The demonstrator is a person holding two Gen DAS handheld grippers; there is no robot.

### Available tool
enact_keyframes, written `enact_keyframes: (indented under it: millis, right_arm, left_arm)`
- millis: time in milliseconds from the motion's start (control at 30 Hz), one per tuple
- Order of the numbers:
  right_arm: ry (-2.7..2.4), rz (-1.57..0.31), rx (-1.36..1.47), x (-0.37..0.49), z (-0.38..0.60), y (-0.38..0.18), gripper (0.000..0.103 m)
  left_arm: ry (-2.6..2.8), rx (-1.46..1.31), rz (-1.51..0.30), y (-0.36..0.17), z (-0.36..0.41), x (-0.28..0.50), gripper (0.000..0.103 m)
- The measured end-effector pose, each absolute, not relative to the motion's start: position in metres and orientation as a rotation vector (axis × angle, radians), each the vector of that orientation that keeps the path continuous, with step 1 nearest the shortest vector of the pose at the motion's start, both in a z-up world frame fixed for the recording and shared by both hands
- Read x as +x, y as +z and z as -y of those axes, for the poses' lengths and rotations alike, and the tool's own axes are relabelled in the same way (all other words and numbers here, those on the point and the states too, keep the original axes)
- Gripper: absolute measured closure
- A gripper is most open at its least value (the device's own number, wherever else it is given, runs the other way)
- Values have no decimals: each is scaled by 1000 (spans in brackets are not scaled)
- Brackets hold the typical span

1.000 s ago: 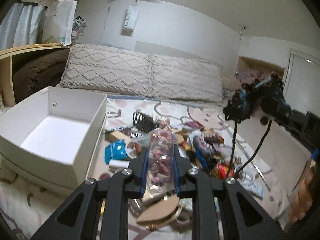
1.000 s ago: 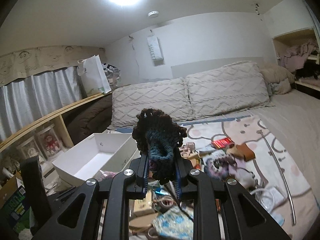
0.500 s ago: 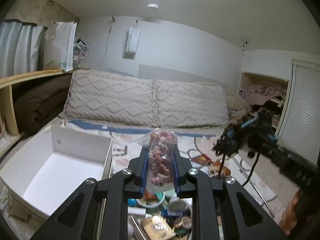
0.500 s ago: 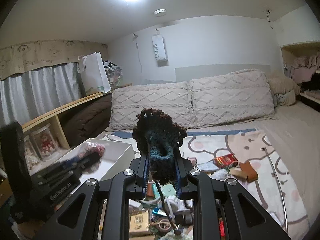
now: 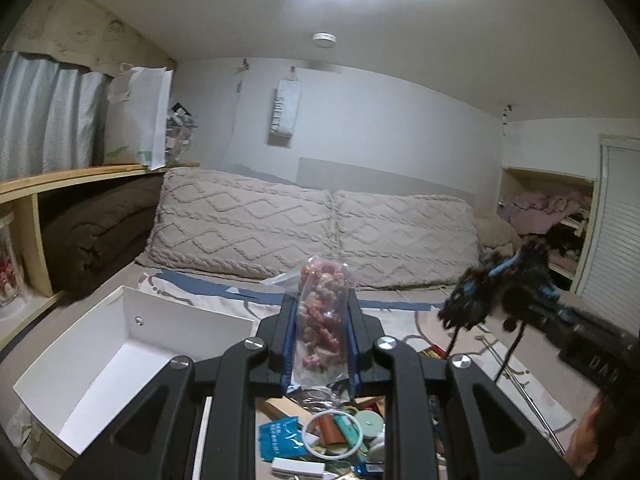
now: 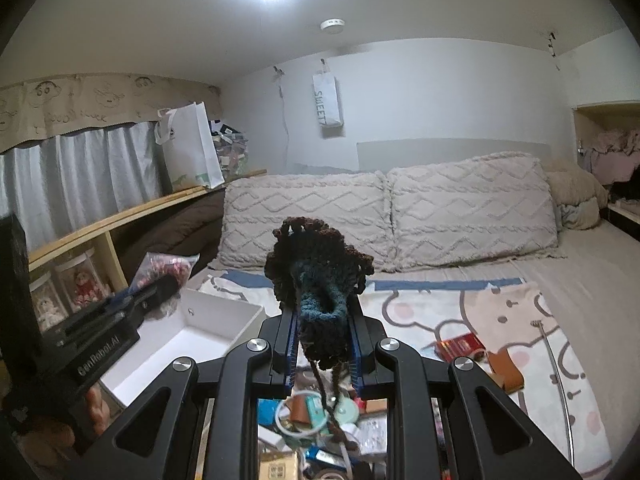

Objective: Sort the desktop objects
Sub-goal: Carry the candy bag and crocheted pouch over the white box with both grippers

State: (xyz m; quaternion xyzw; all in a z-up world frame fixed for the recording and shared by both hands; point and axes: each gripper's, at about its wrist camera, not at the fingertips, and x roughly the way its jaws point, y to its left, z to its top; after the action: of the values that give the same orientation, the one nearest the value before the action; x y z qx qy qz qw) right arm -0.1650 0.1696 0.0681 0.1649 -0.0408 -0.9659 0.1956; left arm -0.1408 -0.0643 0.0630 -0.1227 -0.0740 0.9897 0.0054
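At the centre of the left wrist view, the left gripper [image 5: 322, 336] is clamped tight on a clear plastic bag of pink pieces [image 5: 322, 320], held up in front of the pillows. Lower left lies an open white box [image 5: 120, 364]. In the right wrist view, the right gripper [image 6: 323, 344] pinches a dark brown and teal crocheted piece [image 6: 318, 280] at frame centre, its yarn tails dangling over the clutter [image 6: 320, 420] below.
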Motion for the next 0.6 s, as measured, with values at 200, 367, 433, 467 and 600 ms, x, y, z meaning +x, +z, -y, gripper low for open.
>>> enact_keyframes:
  millis: [200,367,433,467,600]
  right_arm:
    - [-2673,112,411,-172,-147,87,82]
    - [-2635,107,371,-176,-120,101,82]
    - [-2618,101,356,-176,-108,107,82]
    - [-2613,99,349,-176,-104,109,82]
    - [-2577,115,313,-176,-83,120,82]
  left_arm:
    - [3151,-391,291,56,94,-146,82]
    - [3235,-393,308,49,119,-146,82]
    - [3254,-385,328,47,129,-144,82]
    - [3263,-380,342,47,135,-143,82]
    - [3312,-347,395,47,157,-136,82]
